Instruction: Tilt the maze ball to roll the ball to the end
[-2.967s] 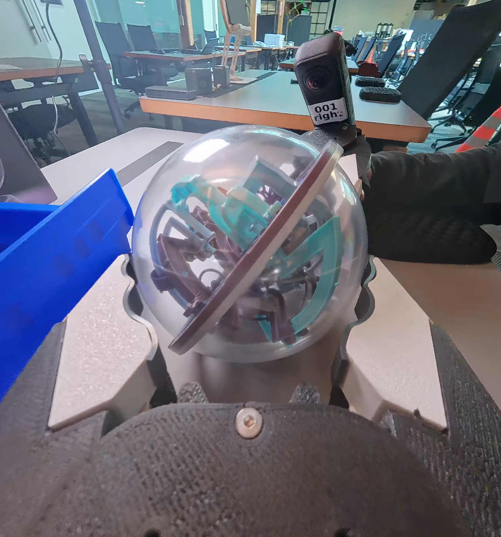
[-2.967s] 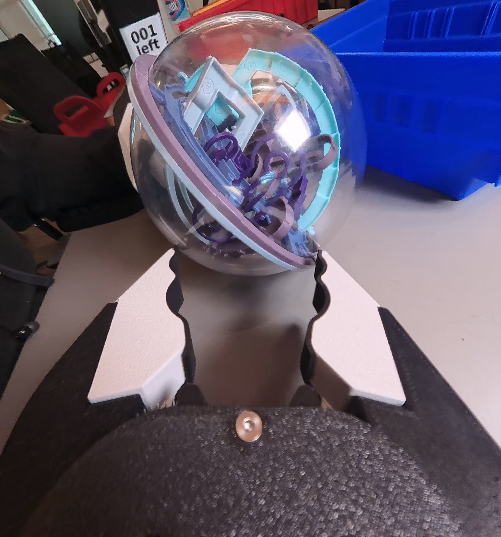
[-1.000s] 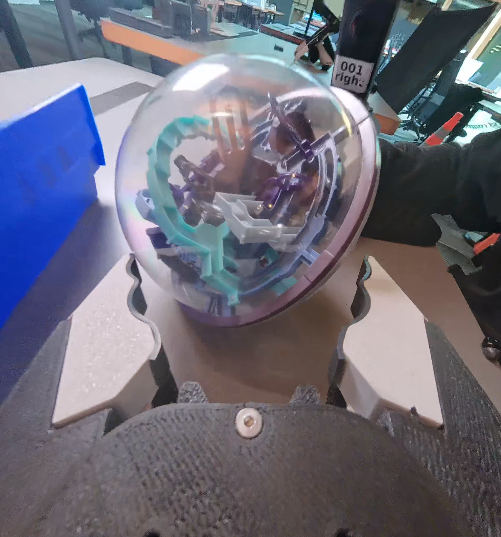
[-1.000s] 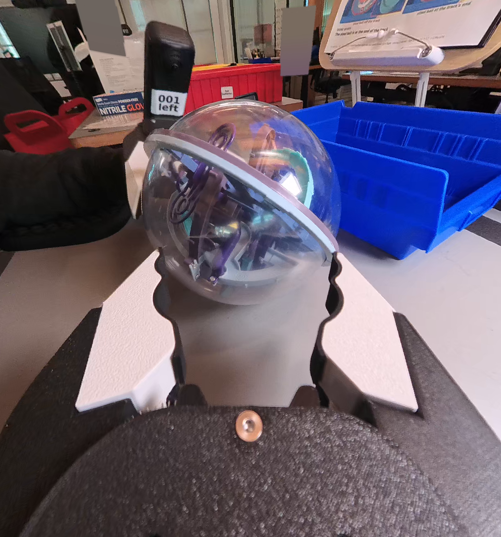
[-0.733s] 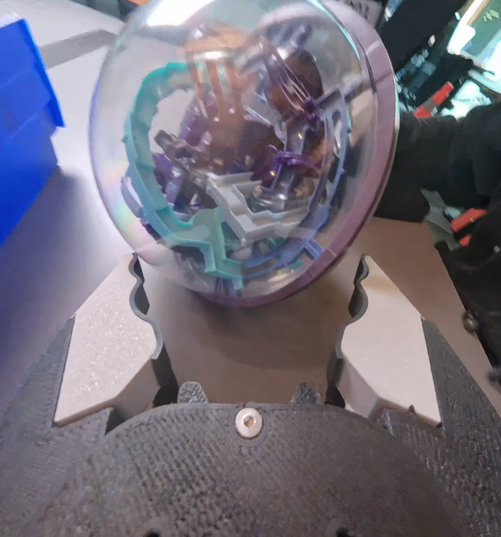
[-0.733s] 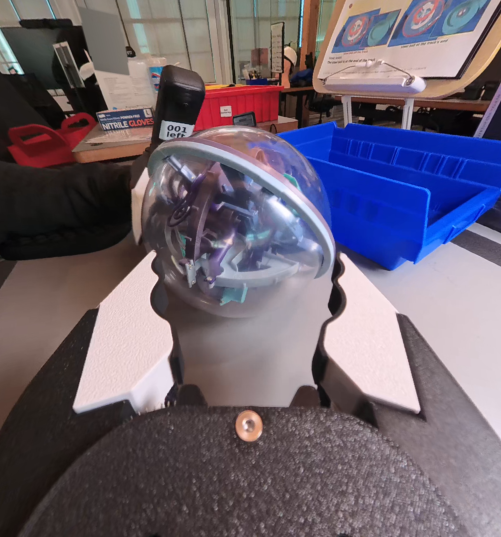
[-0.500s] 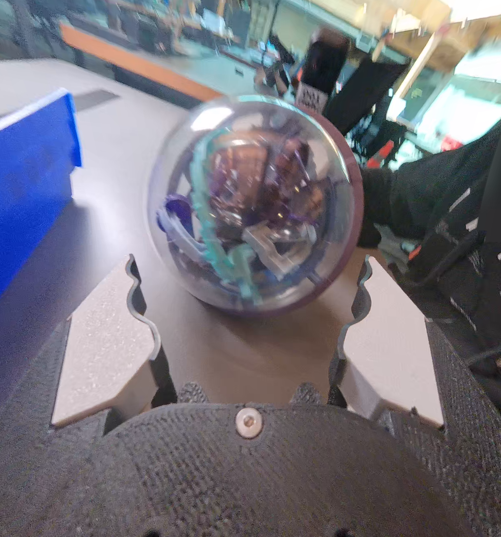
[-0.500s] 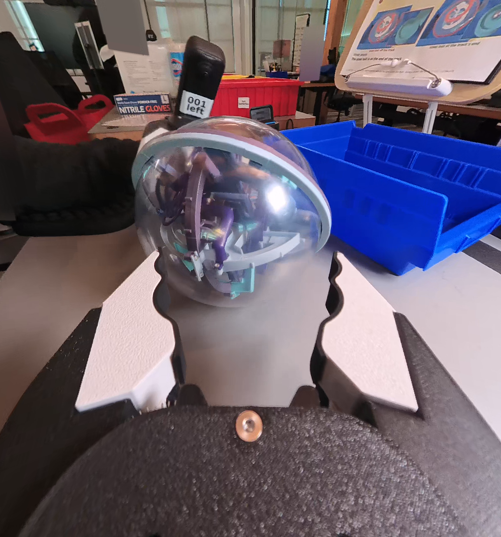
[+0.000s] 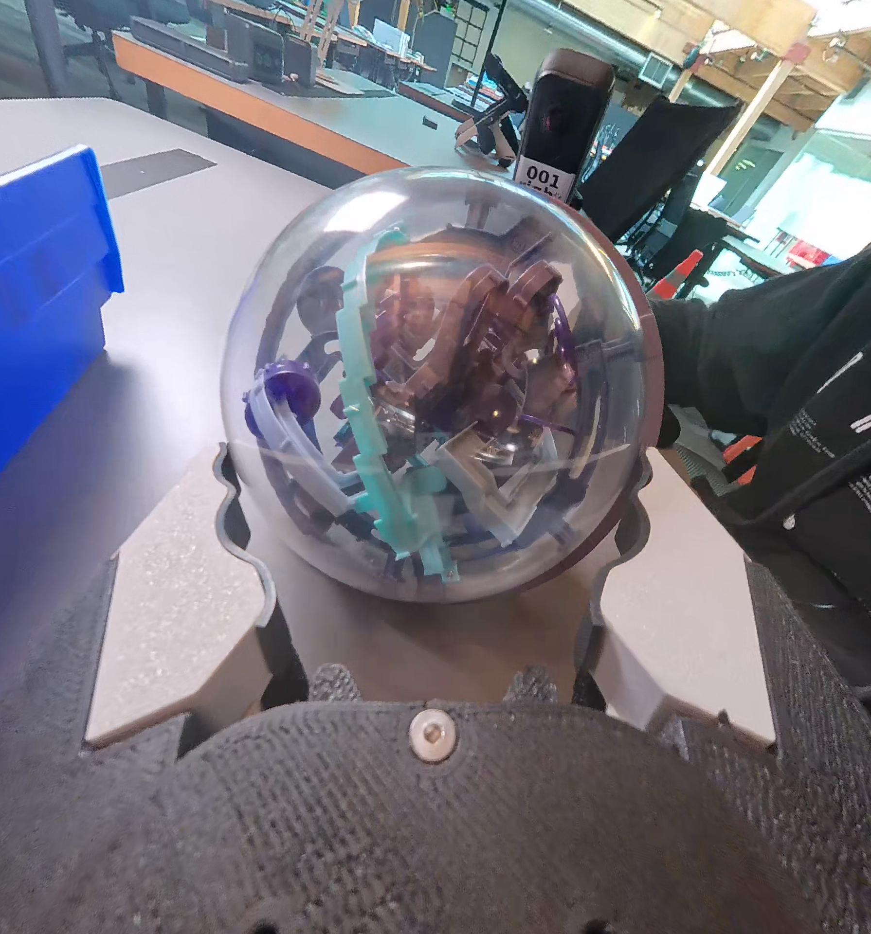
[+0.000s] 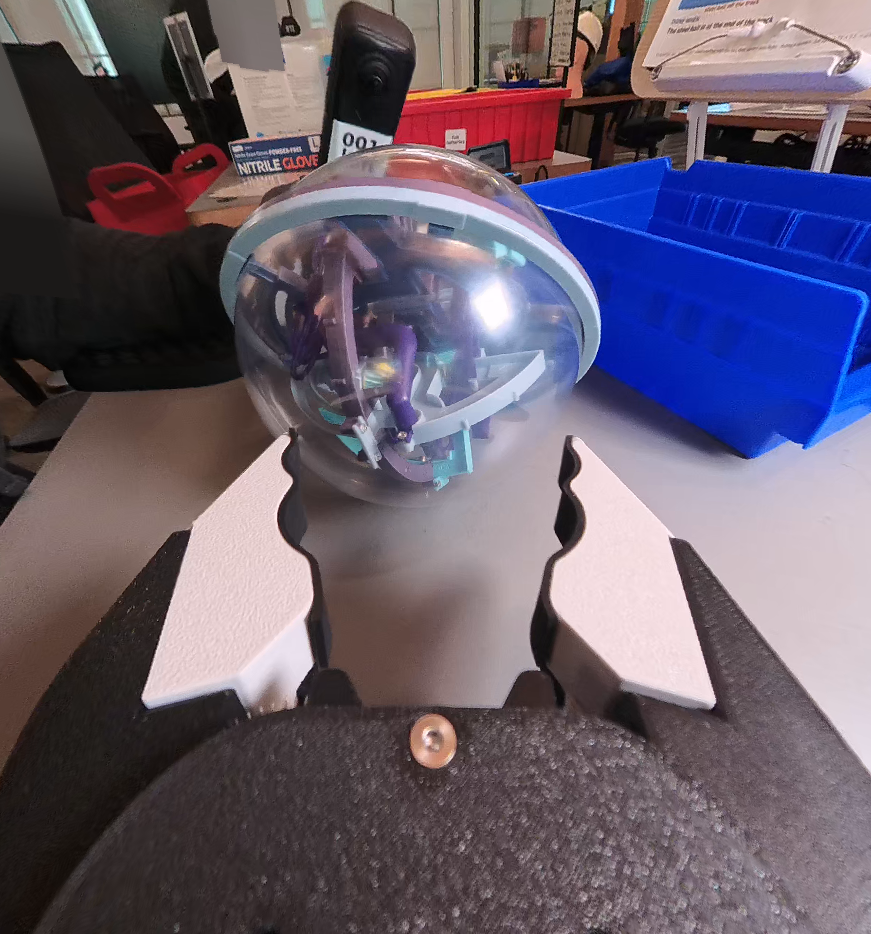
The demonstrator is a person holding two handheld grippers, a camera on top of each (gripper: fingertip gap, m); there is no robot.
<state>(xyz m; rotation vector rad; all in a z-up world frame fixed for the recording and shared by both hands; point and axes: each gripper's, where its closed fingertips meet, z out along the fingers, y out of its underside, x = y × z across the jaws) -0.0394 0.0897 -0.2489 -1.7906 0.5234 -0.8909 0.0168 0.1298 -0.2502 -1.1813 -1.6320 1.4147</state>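
Note:
The maze ball (image 9: 438,384) is a clear sphere with teal, purple and grey tracks inside. It rests on the grey table (image 9: 170,242). My left gripper (image 9: 431,455) is wide open, and the ball stands between its fingertips (image 9: 223,470) with its sides right at both tips. In the right wrist view the ball (image 10: 408,328) lies just beyond my right gripper (image 10: 429,442), which is open. Its left fingertip (image 10: 287,455) is at the ball's lower edge and its right tip stands clear. I cannot make out the small rolling ball inside.
A blue bin (image 9: 29,313) stands left of the ball and also shows in the right wrist view (image 10: 726,328). A person's black sleeves (image 9: 777,379) (image 10: 95,303) flank the ball. A red bin (image 10: 474,116) and a stand with a sheet (image 10: 767,65) are far behind.
The ball was tilted in the air between both grippers and now sits on the table. My left gripper drew back, then came forward around it. My right jaws narrowed a little.

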